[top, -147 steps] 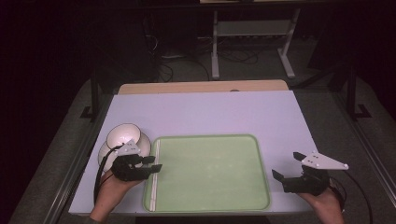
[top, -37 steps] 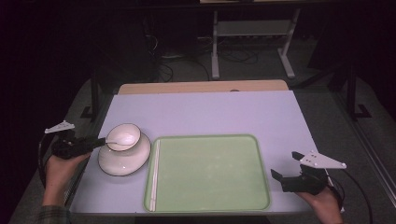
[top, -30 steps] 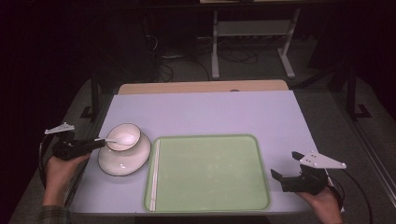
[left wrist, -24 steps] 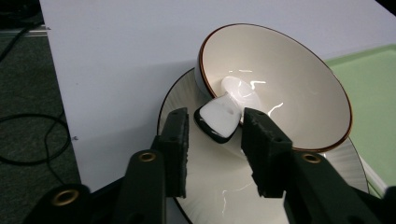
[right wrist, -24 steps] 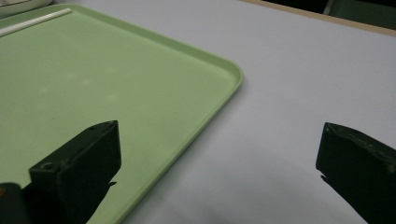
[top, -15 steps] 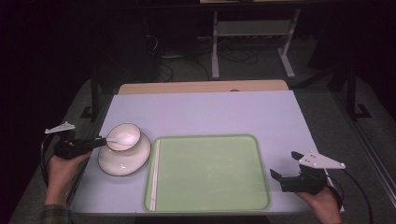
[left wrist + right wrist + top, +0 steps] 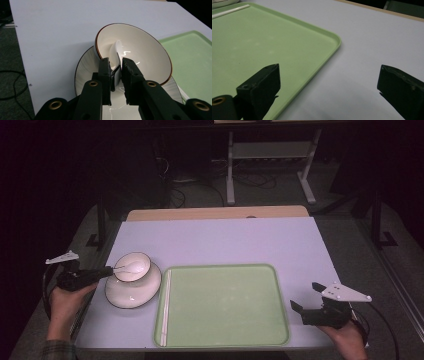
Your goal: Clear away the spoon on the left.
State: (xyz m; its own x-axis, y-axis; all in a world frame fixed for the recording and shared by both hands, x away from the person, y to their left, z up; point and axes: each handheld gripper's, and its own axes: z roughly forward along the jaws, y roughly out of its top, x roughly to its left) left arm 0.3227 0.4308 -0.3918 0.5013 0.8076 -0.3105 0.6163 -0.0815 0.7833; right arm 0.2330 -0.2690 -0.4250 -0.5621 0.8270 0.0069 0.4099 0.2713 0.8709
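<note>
Left gripper [image 7: 115,65]: jaws clamped on spoon [image 7: 117,55] handle | spoon: bowl end inside bowl [image 7: 145,52], which sits on plate [image 7: 131,292], left of green tray [image 7: 225,305] | right gripper [image 7: 329,85]: jaws wide apart, holding nothing, beside tray's right corner.

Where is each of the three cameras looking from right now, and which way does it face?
High view: above the near edge, facing forward and down on the table; both forearms, left tongs, right tongs.
Left gripper view: rides the left tongs, shut on the spoon in the bowl.
Right gripper view: rides the open right tongs, facing the tray corner.
Shared: that green tray.
</note>
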